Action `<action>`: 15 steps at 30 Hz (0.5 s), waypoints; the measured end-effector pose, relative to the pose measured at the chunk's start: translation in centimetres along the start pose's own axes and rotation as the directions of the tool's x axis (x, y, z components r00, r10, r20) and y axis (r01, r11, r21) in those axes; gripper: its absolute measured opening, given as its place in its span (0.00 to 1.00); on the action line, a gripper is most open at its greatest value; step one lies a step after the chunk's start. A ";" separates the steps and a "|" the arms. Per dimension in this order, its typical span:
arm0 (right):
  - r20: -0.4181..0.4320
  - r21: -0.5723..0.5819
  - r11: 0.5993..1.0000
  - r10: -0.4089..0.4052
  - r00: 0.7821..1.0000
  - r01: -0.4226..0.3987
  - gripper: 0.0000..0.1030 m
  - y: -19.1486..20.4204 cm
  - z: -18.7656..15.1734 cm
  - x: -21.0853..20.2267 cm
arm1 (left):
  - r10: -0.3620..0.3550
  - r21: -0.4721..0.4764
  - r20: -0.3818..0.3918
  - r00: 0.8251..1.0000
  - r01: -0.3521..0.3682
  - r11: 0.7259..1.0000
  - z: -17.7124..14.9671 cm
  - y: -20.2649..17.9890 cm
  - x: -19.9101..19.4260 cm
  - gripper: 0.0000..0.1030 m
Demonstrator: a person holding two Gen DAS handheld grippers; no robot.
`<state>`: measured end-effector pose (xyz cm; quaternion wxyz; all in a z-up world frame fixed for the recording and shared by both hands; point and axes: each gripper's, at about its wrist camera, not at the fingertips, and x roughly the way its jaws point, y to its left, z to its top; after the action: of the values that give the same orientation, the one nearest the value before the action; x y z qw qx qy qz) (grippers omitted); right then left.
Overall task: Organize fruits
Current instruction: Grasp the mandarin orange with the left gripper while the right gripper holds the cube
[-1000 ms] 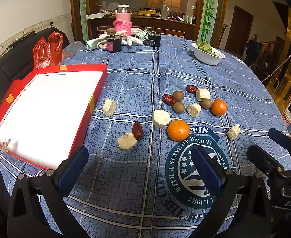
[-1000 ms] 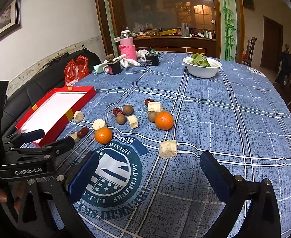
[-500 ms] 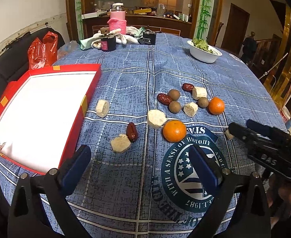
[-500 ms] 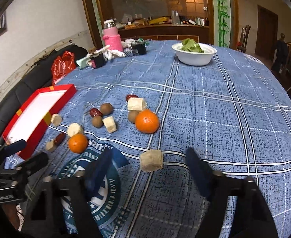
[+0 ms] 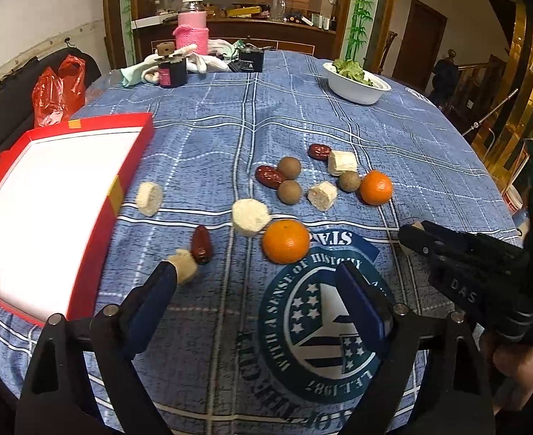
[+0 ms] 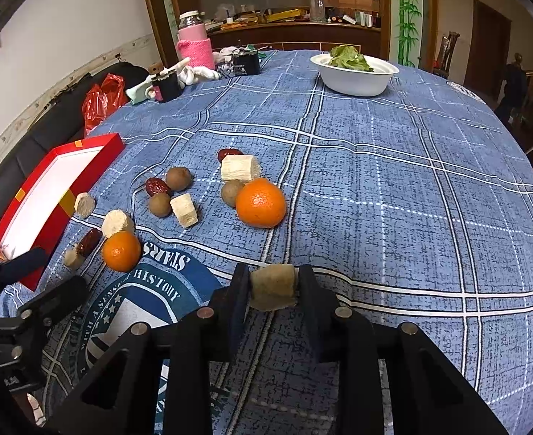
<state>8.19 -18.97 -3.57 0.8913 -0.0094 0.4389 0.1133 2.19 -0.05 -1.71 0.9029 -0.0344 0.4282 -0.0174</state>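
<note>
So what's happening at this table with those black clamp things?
A person holds a two-finger tool in each hand to sort fruit scattered on a blue tablecloth. The right tool has just been closing and now pinches a pale chunk by the near edge. The left tool has just been closing a little but is open with nothing in it, one finger beside another pale chunk. Oranges, dates and brown round fruits lie loose. The red box holds no fruit yet.
</note>
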 end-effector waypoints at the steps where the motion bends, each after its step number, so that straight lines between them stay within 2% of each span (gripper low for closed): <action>1: 0.005 0.007 1.000 0.005 1.000 -0.005 0.28 -0.2 -0.1 -0.2 | -0.007 0.000 -0.005 1.000 0.007 1.000 0.1 -0.2 0.1 0.87; 3: 0.016 0.015 1.000 0.013 1.000 -0.013 0.28 -0.6 -0.2 -0.7 | -0.018 0.000 0.000 1.000 0.018 1.000 0.3 -0.6 0.2 0.87; 7: 0.031 0.035 0.999 0.038 0.999 -0.039 0.28 -1.4 -0.6 -1.2 | -0.009 -0.024 -0.023 1.000 0.008 1.000 0.9 -1.2 1.6 0.65; 10: 0.034 0.067 0.995 0.068 0.997 -0.070 0.28 -2.1 -0.8 -1.3 | 0.011 -0.038 -0.072 0.997 -0.014 0.999 0.9 -1.6 3.1 0.57; 15: 0.047 0.077 0.991 0.104 0.993 -0.108 0.28 -2.4 -0.7 -1.5 | 0.034 -0.057 -0.073 0.997 -0.038 0.998 1.0 -2.0 4.0 0.57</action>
<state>7.25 -21.68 -3.08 0.8930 0.0519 0.4236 0.1432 5.50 -2.23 -4.00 0.8857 -0.0523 0.4612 0.0099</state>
